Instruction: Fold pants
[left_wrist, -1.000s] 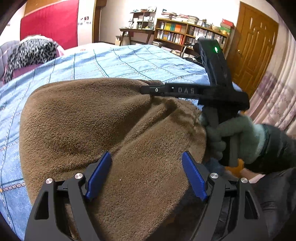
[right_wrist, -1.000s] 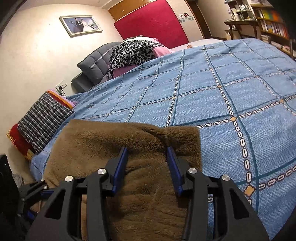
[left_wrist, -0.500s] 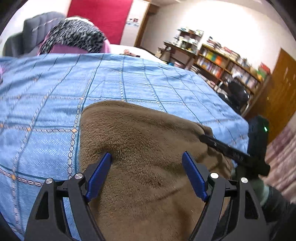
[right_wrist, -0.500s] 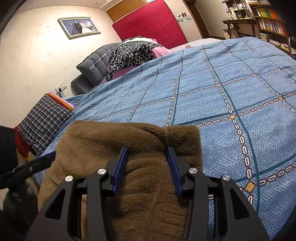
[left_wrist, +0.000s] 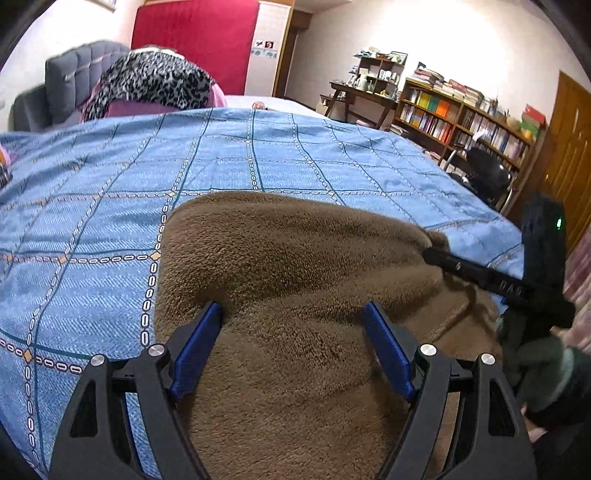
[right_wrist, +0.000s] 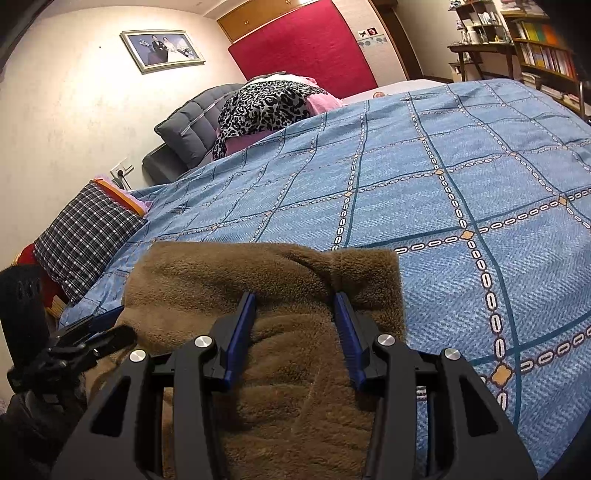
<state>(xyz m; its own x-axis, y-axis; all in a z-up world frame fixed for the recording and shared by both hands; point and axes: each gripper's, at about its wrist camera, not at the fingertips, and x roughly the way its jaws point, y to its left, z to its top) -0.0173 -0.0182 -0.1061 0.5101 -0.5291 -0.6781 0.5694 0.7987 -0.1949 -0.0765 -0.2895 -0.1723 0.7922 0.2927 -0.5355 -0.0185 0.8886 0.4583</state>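
The brown fleece pants (left_wrist: 295, 266) lie folded on the blue checked bedspread (left_wrist: 110, 206). My left gripper (left_wrist: 293, 314) is open, its blue fingers resting on the fleece near its left edge. My right gripper (right_wrist: 295, 299) is open too, with a narrower gap, fingers pressed onto the pants (right_wrist: 280, 273) close to their far right corner. The right gripper also shows in the left wrist view (left_wrist: 439, 254), touching the fleece at its right end. The left gripper shows at the far left of the right wrist view (right_wrist: 107, 325).
A leopard-print blanket (right_wrist: 266, 103) and grey headboard (right_wrist: 192, 125) are at the bed's far end. A checked pillow (right_wrist: 85, 236) lies off the left side. A bookshelf (left_wrist: 461, 118), desk and black chair (left_wrist: 487, 177) stand to the right.
The left gripper has swung left and further onto the pants, so its view now faces the headboard. The right gripper has barely moved. Both stay open.
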